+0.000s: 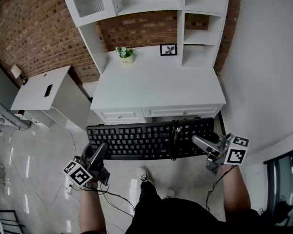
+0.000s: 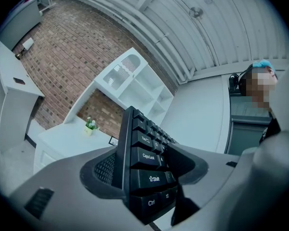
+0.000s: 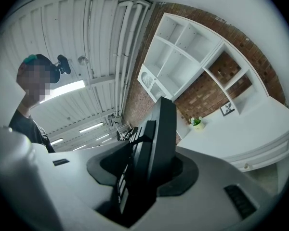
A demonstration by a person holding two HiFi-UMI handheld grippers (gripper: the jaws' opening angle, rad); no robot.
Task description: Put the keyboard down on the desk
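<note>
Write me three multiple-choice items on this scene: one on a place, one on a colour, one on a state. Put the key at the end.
1. Where is the keyboard relative to the desk?
A. Lying on its top
B. Held in the air in front of it
C. On a shelf above it

2. What colour is the keyboard?
A. White
B. Red
C. Black

3. How do the left gripper and the right gripper stand?
A. Each shut on one end of the keyboard
B. Both open and empty
C. Only the left one grips the keyboard

Key:
1 B: the head view shows it short of the desk's front edge.
2 C: its keys and case are black in every view.
3 A: each gripper view shows the keyboard's edge clamped between that gripper's jaws.
</note>
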